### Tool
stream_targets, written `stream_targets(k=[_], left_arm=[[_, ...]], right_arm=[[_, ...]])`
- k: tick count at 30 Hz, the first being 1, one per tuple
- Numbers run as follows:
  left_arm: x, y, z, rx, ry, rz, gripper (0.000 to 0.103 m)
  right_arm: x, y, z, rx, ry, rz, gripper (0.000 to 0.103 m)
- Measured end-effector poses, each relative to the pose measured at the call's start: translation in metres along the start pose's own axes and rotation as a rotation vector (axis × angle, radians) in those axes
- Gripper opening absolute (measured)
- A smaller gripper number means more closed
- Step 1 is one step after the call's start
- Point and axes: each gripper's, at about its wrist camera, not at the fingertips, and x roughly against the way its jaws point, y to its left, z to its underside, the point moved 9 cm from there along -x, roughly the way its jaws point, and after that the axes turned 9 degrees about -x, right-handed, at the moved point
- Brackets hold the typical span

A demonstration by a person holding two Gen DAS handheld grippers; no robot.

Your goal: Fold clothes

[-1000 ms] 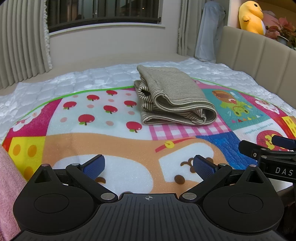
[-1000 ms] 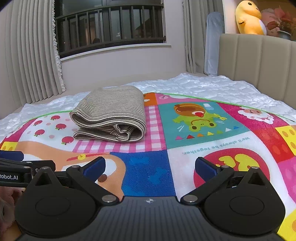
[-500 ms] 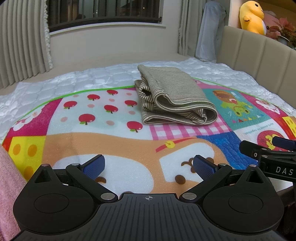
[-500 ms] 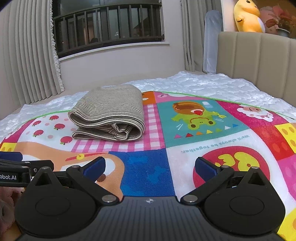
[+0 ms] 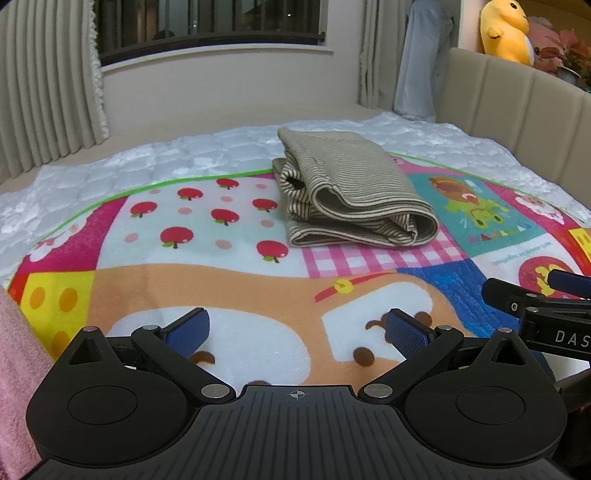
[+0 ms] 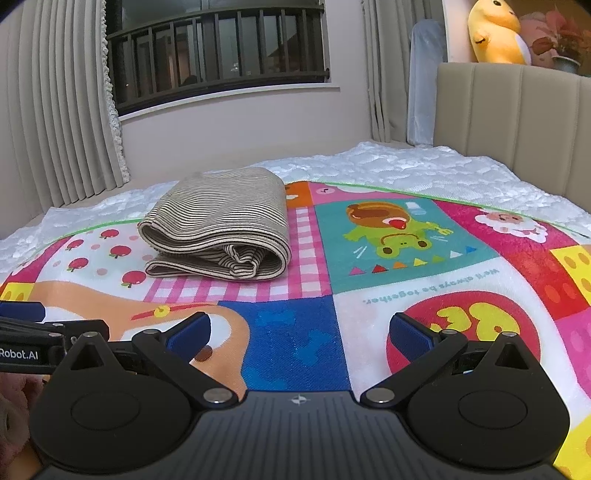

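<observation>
A: What takes up most of the scene?

B: A bed with a white quilted mattress cover (image 5: 122, 162), a beige padded headboard (image 6: 517, 122) along its right side, and a bright cartoon play mat (image 5: 207, 280) spread over the middle

A: Where is the clothing?

B: One striped beige garment (image 5: 351, 195) lies folded into a thick bundle on the mat, across the apple panel and the pink checked panel, just left of the frog picture (image 6: 391, 232). It is well ahead of both tools, and neither touches it

A: Any container holding things?

B: Only a ledge behind the headboard, with a yellow plush duck (image 6: 495, 33) and a potted red plant (image 6: 561, 40) on it

A: And the grippers?

B: The left gripper (image 5: 295, 328) hangs low over the orange dog panel, its blue pads spread wide with nothing between them. The right gripper (image 6: 299, 332) is spread just as wide above the blue bone panel, also empty. A pink cloth (image 5: 14, 369) shows at the left edge of the left view
</observation>
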Motion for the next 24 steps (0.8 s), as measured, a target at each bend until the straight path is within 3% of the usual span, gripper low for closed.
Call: stream_targets(k=[24], left_arm=[[-0.0007,0.0016,0.0001,0.006,0.006,-0.002,0.103]], right_arm=[[-0.0019,-0.0024,0.0009,-0.003,0.011,0.008,0.103]])
